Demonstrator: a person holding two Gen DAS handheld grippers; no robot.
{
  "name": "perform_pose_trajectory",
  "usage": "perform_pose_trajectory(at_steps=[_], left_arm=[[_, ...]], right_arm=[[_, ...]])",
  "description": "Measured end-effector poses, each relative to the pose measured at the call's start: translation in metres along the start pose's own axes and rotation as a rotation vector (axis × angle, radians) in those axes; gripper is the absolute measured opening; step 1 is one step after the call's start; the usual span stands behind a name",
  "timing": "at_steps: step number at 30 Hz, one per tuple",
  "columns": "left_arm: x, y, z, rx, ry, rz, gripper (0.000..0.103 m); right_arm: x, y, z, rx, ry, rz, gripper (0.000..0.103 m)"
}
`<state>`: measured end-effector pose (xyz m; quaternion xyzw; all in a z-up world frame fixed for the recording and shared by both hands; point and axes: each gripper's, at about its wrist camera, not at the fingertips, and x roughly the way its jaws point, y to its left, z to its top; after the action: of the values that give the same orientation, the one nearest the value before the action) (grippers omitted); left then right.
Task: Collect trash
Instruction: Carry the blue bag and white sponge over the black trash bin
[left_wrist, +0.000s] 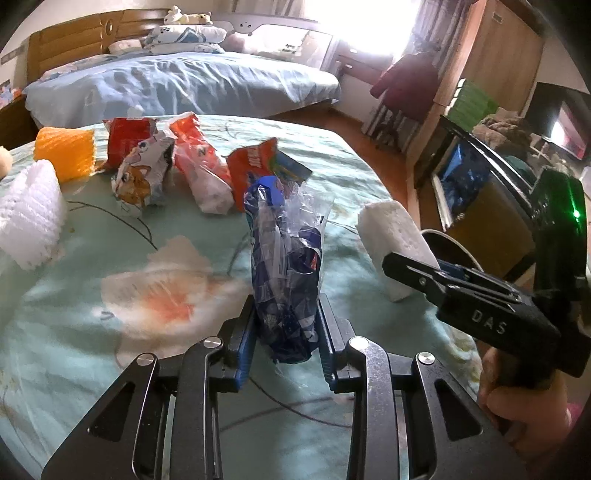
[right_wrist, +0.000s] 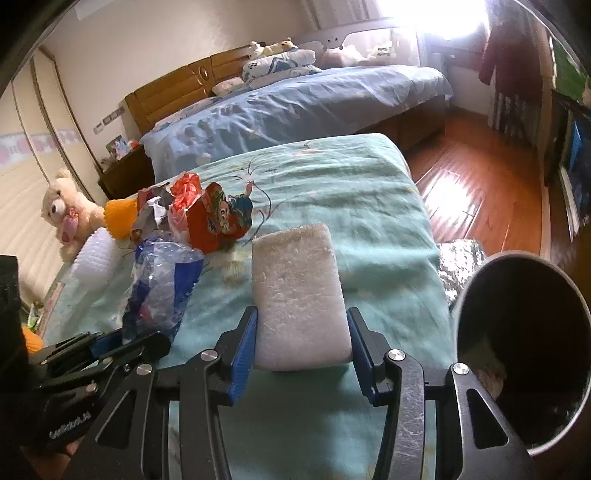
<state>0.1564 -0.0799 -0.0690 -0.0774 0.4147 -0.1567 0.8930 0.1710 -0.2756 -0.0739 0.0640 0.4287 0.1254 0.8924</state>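
Observation:
My left gripper (left_wrist: 286, 332) is shut on a crumpled blue and clear plastic bag (left_wrist: 286, 266), held upright above the green bedspread (left_wrist: 184, 369). My right gripper (right_wrist: 301, 341) is shut on a white foam block (right_wrist: 299, 295), which also shows in the left wrist view (left_wrist: 393, 247). The blue bag shows at the left in the right wrist view (right_wrist: 162, 280). Several snack wrappers (left_wrist: 195, 170) lie farther back on the bedspread, also in the right wrist view (right_wrist: 210, 218). A round dark bin (right_wrist: 524, 350) stands open right beside my right gripper.
A white foam net (left_wrist: 29, 218) and an orange foam net (left_wrist: 66, 151) lie at the far left. A teddy bear (right_wrist: 70, 210) sits at the bed's left edge. A blue bed (left_wrist: 177, 85) stands behind. Wooden floor (right_wrist: 480, 192) and cabinets are to the right.

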Motion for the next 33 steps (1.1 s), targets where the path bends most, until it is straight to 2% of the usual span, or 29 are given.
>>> perform_pose_trajectory(at_steps=[19,33], left_arm=[[-0.013,-0.069,-0.015,0.118,0.008,-0.081,0.028],[0.0,-0.12,-0.019,0.205,0.052,-0.131,0.028]], right_arm=[[-0.067,-0.049,-0.032,0.154,-0.074,-0.014,0.048],[-0.095,-0.095,-0.05,0.26,-0.107,-0.066,0.048]])
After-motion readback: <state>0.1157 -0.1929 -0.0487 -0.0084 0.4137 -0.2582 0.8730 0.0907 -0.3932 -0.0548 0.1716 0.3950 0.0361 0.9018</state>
